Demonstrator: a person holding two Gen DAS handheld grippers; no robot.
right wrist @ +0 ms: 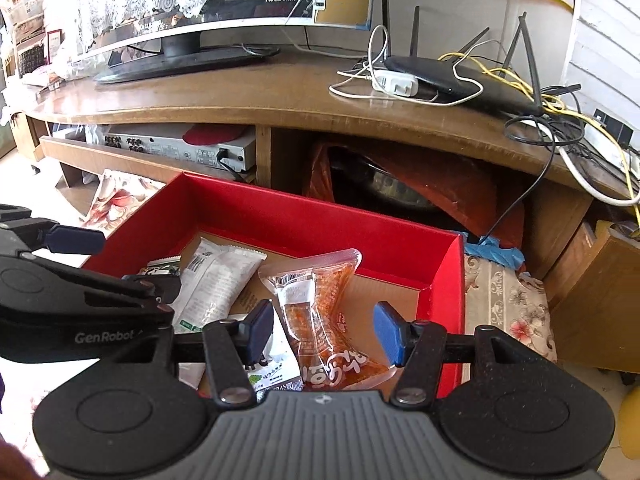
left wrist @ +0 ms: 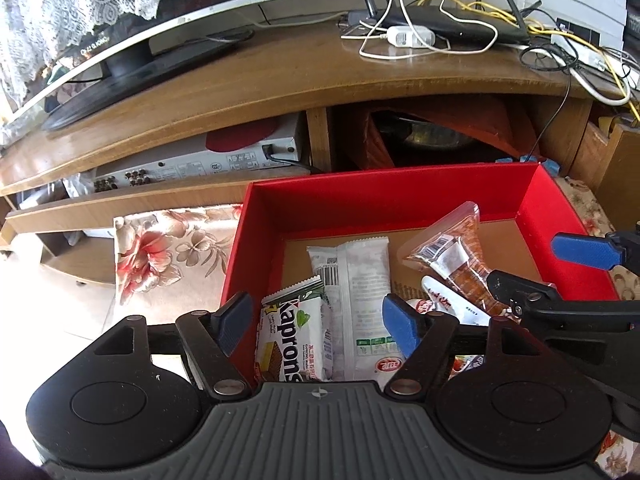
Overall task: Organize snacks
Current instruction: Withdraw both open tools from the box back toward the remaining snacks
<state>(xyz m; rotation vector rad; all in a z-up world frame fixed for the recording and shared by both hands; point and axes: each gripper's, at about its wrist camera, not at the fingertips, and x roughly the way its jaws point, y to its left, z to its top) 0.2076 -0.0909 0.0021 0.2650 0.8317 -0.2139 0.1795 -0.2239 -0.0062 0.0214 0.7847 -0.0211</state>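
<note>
Left gripper [left wrist: 318, 326], nearest the left wrist lens: jaws spread and pinching nothing, above the Kaprons wafer pack [left wrist: 290, 344], which is legible only in this view and lies in the red box [left wrist: 384, 196] at 7 o'clock. Right gripper [right wrist: 324, 332]: jaws apart, straddling the orange snack pouch [right wrist: 320, 312]; whether the pads touch it cannot be told. Only the right wrist view shows the box's 3 o'clock wall and the floral cloth [right wrist: 504, 304] beyond it; both show the white wrapper [left wrist: 366, 280] lying flat in the box.
</note>
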